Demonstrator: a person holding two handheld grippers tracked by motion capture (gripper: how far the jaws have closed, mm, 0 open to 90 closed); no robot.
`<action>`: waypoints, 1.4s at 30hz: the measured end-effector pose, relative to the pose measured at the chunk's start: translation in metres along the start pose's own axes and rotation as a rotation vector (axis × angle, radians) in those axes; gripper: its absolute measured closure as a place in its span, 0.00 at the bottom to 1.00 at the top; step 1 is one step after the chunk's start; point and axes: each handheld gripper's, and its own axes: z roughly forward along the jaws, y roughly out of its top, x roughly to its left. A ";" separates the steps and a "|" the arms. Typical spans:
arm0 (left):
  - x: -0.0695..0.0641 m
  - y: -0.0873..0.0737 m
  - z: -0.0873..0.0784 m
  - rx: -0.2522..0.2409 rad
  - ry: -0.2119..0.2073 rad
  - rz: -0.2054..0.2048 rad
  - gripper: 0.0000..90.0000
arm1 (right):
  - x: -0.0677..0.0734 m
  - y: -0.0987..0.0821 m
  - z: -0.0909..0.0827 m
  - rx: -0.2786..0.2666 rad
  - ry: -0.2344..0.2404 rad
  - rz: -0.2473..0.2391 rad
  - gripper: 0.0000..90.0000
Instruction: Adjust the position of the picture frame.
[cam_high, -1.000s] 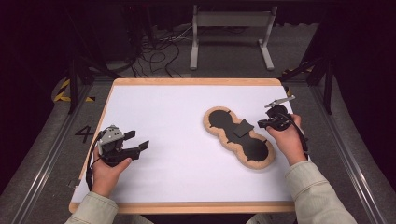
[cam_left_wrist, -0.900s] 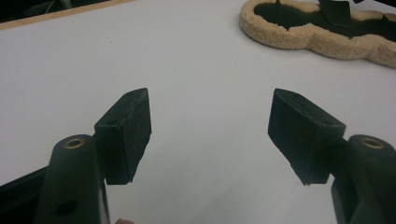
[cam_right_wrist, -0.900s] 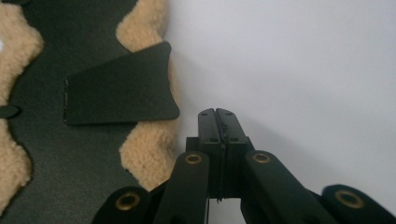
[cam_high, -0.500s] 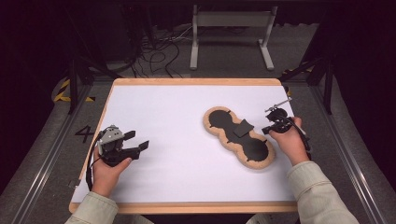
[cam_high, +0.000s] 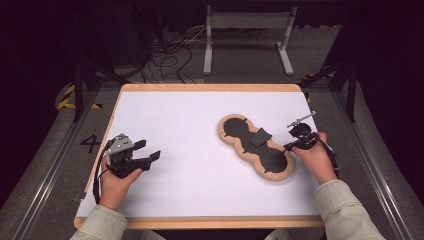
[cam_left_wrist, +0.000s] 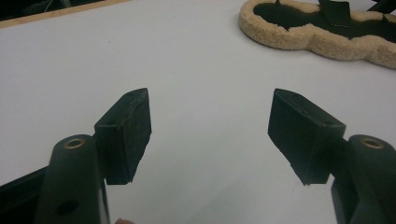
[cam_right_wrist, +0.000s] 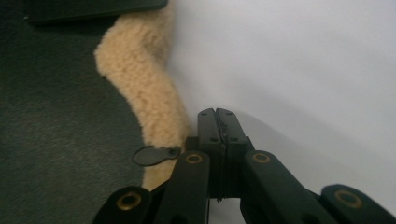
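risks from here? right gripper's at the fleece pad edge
1. The right gripper is shut beside the fleece pad, gripping no fleece; a pull may move nothing.
2. Its small black tab lies close by and could snag.
3. The left gripper is open and far off, so the pad could slide unbraced.

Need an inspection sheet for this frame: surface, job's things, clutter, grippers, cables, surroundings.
Surface: white tabletop with wooden edge, bare apart from one item.
Job's things: fleece-edged black pad, peanut-shaped, lying flat right of centre, black strap across its middle.
Clutter: nothing seen.
Grippers: left gripper open, nothing between its fingers, away from the pad; right gripper shut, beside the pad's fleece edge, contact unclear.
Cables: loose bundle on the floor beyond the table.
Surroundings: grey metal stand, dark floor, yellow-black tape.
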 end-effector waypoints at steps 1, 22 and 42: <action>0.000 0.000 0.000 0.000 0.001 0.003 0.34 | 0.001 0.000 0.000 0.001 -0.006 -0.005 1.00; -0.001 0.001 0.003 0.003 -0.002 0.011 0.34 | 0.069 -0.008 -0.002 0.073 0.142 -0.203 1.00; -0.001 0.000 0.001 0.003 -0.003 0.005 0.35 | 0.166 0.024 0.018 0.125 0.278 -0.449 1.00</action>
